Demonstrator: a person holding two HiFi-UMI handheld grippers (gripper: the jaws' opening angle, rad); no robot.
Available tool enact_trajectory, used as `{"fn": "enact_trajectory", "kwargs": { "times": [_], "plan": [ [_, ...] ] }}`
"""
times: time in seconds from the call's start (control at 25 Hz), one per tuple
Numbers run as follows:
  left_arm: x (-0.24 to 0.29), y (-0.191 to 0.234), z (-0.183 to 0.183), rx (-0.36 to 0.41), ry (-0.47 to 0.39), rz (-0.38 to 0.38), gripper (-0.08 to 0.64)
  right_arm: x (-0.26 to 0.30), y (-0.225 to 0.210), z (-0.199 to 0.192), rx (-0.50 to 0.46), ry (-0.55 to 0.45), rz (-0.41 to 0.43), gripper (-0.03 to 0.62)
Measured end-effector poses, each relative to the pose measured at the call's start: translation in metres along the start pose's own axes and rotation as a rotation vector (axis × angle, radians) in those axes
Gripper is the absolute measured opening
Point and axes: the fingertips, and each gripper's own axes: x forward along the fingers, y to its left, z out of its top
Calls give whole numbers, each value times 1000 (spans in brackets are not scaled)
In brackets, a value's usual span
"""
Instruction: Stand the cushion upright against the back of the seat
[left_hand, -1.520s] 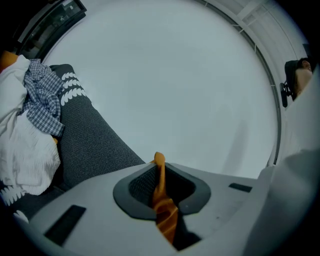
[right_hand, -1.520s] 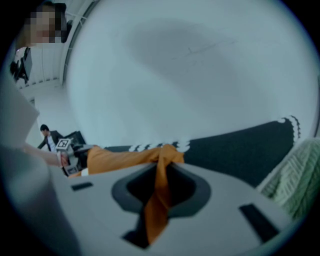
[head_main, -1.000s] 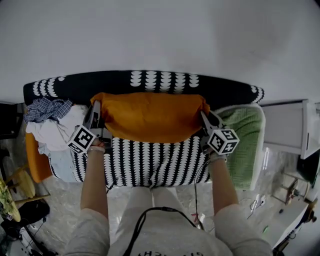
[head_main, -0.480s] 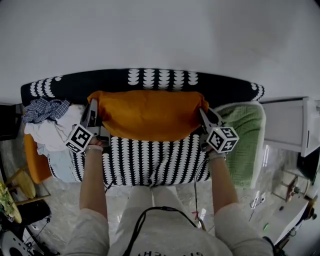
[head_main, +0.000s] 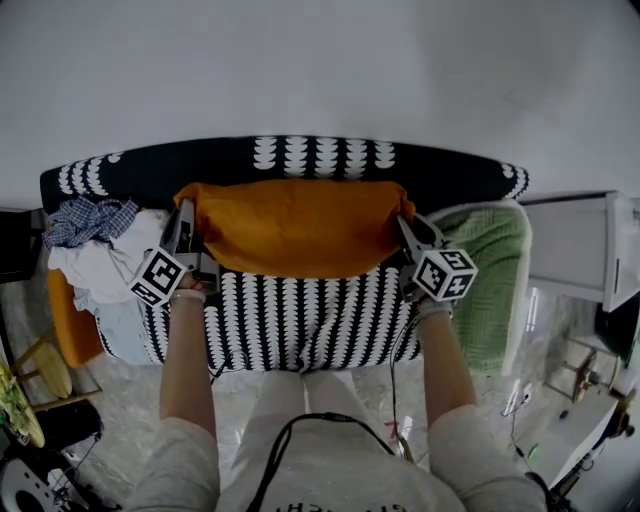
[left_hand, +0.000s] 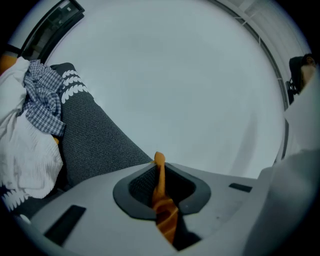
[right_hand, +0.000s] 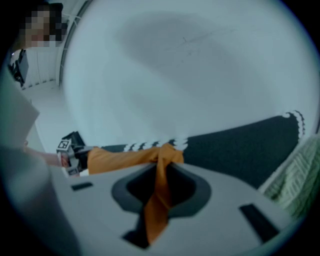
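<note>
L gripper (head_main: 185, 214), jaws nearly closed, pinches the orange cushion (head_main: 300, 228) by its left corner, fabric caught between the pads. The cushion's long axis runs jaw to jaw, parallel w/ the sofa back (head_main: 320, 158) just beyond both tips, and it looks propped against it. R gripper (head_main: 405, 228) clamps the right corner the same way. Neither hand is nearer; the next move prob. needs both working evenly.

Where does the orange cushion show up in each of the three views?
Head view: cushion at the centre of the picture.
Left gripper view: only a pinched fold of the cushion, bottom centre.
Right gripper view: cushion bottom centre, stretching left.
Shared landmark: the patterned sofa back.
</note>
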Motion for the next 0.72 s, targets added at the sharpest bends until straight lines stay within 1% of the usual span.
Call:
{"fn": "enact_trajectory", "kwargs": {
  "times": [0.12, 0.28, 0.4, 0.6, 0.72],
  "plan": [
    [3, 6, -8, 44, 29, 28, 61, 4, -6, -10, 18, 35, -24, 67],
    [6, 10, -12, 47, 29, 25, 61, 7, -10, -13, 59, 8, -21, 67],
    [6, 15, -14, 74, 35, 45, 61, 6, -11, -12, 78, -12, -23, 67],
    [6, 16, -16, 161, 61, 96, 61, 2, -11, -11, 40, 7, -76, 81],
    [6, 17, -16, 184, 67, 113, 61, -2, -11, -9, 9, 26, -104, 97]
  ]
}}
